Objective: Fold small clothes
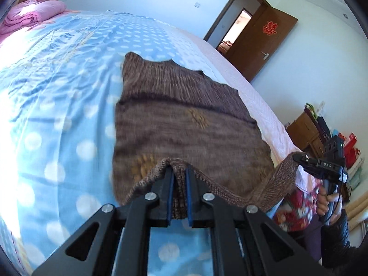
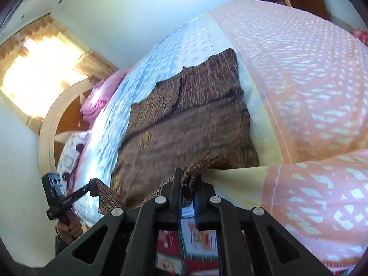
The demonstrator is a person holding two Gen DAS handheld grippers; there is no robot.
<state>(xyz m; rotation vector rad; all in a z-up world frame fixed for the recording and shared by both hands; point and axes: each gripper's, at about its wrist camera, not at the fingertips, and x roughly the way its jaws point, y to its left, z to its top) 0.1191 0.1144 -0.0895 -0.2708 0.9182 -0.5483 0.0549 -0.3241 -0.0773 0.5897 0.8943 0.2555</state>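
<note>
The brown knit sweater lies spread flat on the bed, on its blue polka-dot sheet, with its far edge up toward twelve o'clock and its near hem lifted off the sheet. The left tool pinches that hem at six o'clock in its own view, a fold of ribbed knit bunched tight between its blue-lined fingers. From there the hem runs off toward three o'clock to the right tool, which grips the other corner (the person's hand shows below it, wrapped round the handle). In the right wrist view the same sweater fills the middle, and the right tool is closed on a rolled lump of the hem; the left tool shows at eight o'clock holding its corner. A pink and white patterned cover lies beside the sweater toward two o'clock. Farther out, a folded pink quilt sits at the bed's far end at ten o'clock, and a brown door stands open at one o'clock.
</note>
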